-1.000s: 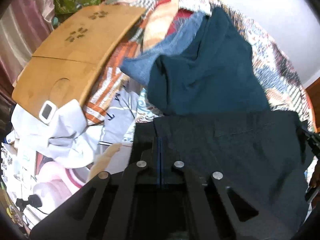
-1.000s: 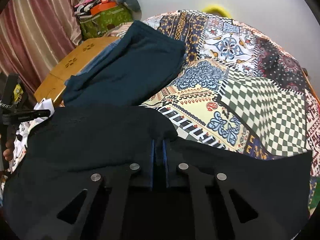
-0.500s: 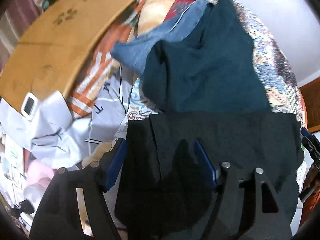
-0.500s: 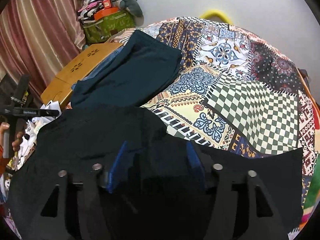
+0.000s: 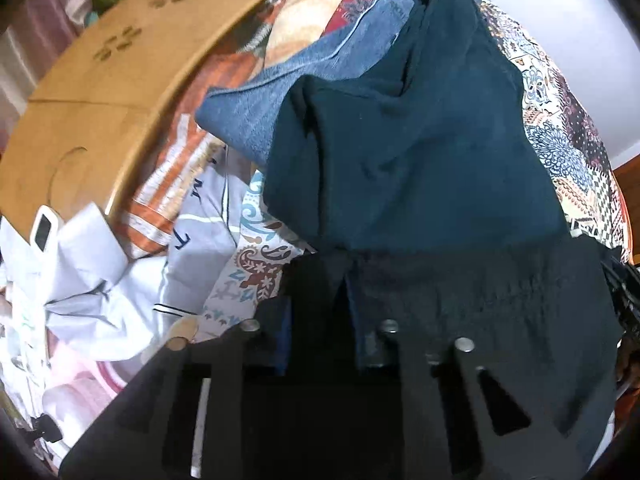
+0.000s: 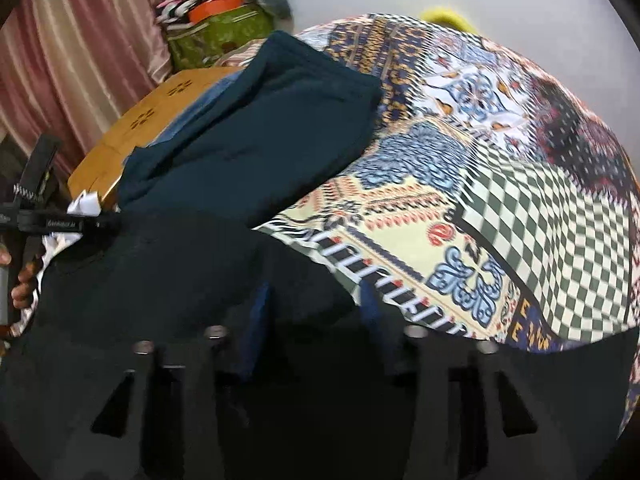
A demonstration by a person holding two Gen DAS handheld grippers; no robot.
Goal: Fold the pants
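Off to the left gripper's left sits a wooden lap desk; its jaws gape around a black pants edge, gripping nothing. Right gripper is wide open too, pants under it, teal garment just beyond on the bed.

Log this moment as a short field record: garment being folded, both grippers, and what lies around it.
garment: black pants spread on the patchwork bedspread
left gripper: jaws open, over the pants' edge
right gripper: jaws open, black cloth between them, not pinched
beyond the pants: dark teal garment lying on blue jeans
left side: wooden lap table, white clothes
far corner: green bag, pink curtain
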